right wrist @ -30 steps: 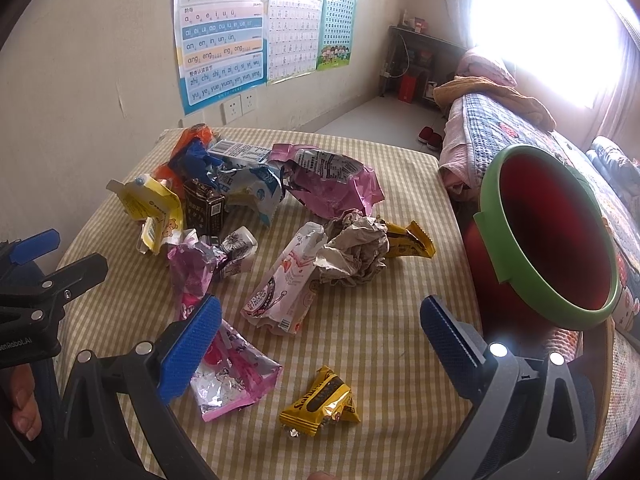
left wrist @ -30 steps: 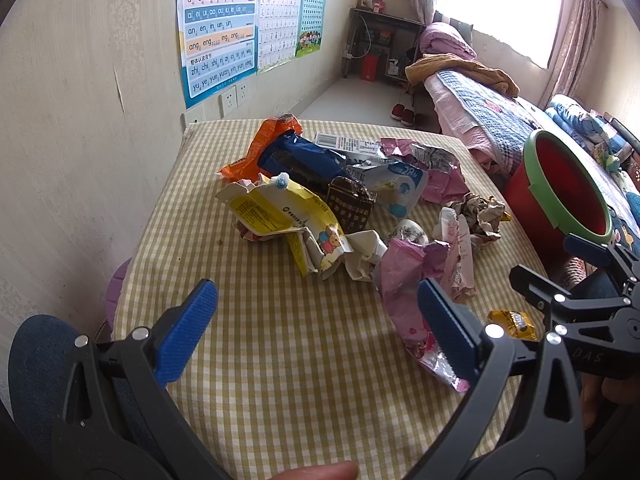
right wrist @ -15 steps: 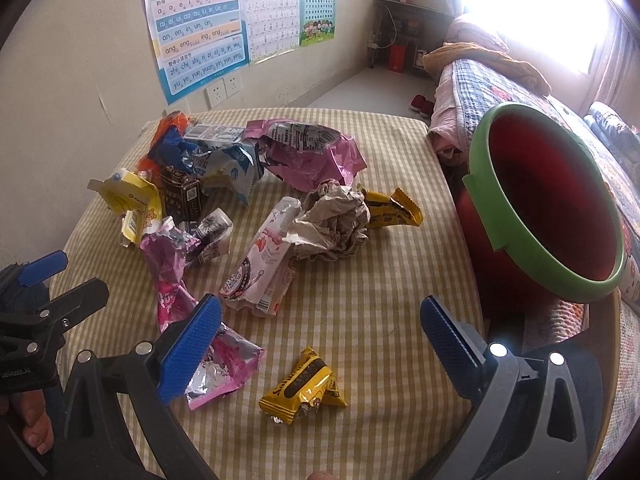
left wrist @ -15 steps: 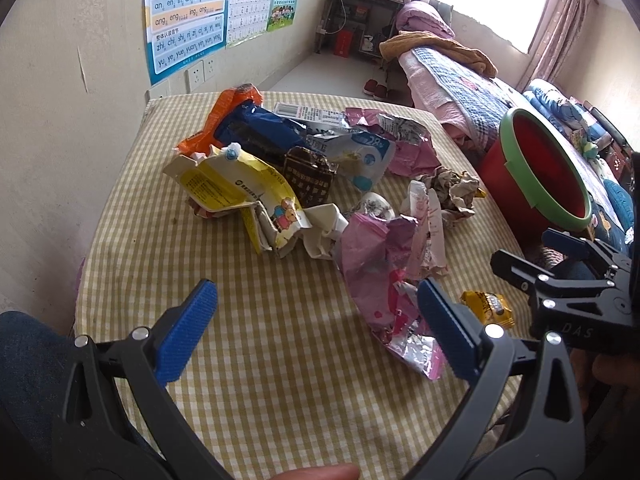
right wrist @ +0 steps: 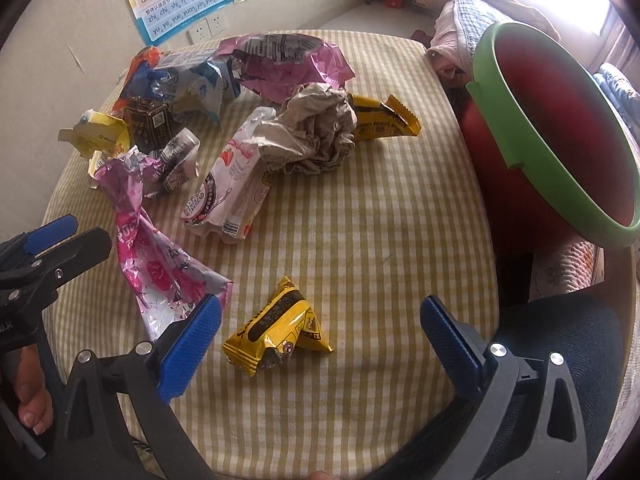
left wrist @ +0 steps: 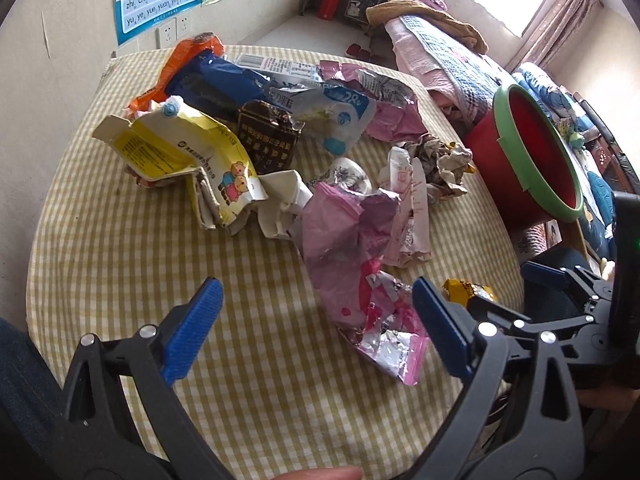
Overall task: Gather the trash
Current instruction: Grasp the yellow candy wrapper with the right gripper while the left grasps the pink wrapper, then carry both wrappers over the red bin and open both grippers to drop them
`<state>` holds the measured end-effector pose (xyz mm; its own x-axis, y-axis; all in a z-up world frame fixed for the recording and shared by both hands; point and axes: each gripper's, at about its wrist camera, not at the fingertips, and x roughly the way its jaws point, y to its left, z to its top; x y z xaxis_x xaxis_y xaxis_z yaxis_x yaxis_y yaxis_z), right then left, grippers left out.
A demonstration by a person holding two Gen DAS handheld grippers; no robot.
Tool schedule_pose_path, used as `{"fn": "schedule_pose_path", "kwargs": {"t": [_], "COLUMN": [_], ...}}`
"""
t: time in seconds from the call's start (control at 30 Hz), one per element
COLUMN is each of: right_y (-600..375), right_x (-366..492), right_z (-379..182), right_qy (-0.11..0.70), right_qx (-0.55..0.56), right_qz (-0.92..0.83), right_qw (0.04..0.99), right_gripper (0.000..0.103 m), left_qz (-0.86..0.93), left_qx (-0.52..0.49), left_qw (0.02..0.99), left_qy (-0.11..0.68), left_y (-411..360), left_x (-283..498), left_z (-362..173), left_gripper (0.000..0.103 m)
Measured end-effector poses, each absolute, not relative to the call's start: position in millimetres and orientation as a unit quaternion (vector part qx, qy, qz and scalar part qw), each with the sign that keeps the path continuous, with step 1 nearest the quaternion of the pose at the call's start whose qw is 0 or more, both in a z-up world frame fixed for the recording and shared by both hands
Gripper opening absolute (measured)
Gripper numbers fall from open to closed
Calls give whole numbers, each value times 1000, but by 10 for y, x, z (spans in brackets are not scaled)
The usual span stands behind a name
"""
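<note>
Left wrist view showed the left gripper [left wrist: 316,332] low in the frame, its 2 blue jaws wide but starting to close, with the tail of a pink foil wrapper [left wrist: 352,264] lying between them, untouched by either pad. The rest of the trash, a yellow carton [left wrist: 188,156], a crumpled paper ball [left wrist: 440,164] and other packets, sat heaped across the middle of the checked table [left wrist: 120,248]. At the right edge stood the red bin with a green rim [left wrist: 532,152], just beside the table.

Right wrist view had the right gripper [right wrist: 320,344] spread apart and empty, framing a small yellow candy wrapper [right wrist: 276,328] at lower centre; the bin [right wrist: 568,128] filled the upper right.

The step looked like the approach to a first pickup, nothing yet gripped. Next, each gripper probably needed to drop onto its wrapper, clamp, then carry it right to the bin.
</note>
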<state>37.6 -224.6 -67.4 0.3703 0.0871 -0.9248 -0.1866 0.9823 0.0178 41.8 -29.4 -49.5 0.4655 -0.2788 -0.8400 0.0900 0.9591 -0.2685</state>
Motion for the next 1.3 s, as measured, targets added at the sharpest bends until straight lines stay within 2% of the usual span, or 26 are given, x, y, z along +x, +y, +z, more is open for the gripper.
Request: {"fn": "schedule_pose_path", "kwargs": {"t": [0.13,0.33,0.4,0.47,0.53,0.6,0.77,1.3], "right_y": [-2208,-2219,-2201,-2188,-2160,-2151,-2107,-2425], "right_x": [370,366,382,380,355,345,309,480], "right_z": [-740,-824,-856,-884,-912,-909,-867,-397], "right_qy": [564,577,583,587,588,587,581,503], "right_qx": [-51,-49,-47,-47,-50,-51,-48,45], "right_qz": [88,95,98,105,109,113,114,115], "right_qw": [820,810,805,802,800,800,805,856], "right_gripper": [95,84,69,59,52,39,31,31], "left_qz": [-116,-127,-129,-132,-132,-140,-139,-134], "left_qx": [-88,-93,-93,-89,-87,-95,-103,-64], "left_qw": [843,829,826,823,823,819,821,872], "left_qy": [519,536,541,545,546,548,544,466], "left_y": [-371,-397,-404,-431,-442,-436,-408,-412], "left_x": [491,534,539,547,548,551,527,362], "left_z": [-592,-703,-737,-775,-792,-813,-799,-203], "left_gripper": [83,64,53,47,37,27,20,18]}}
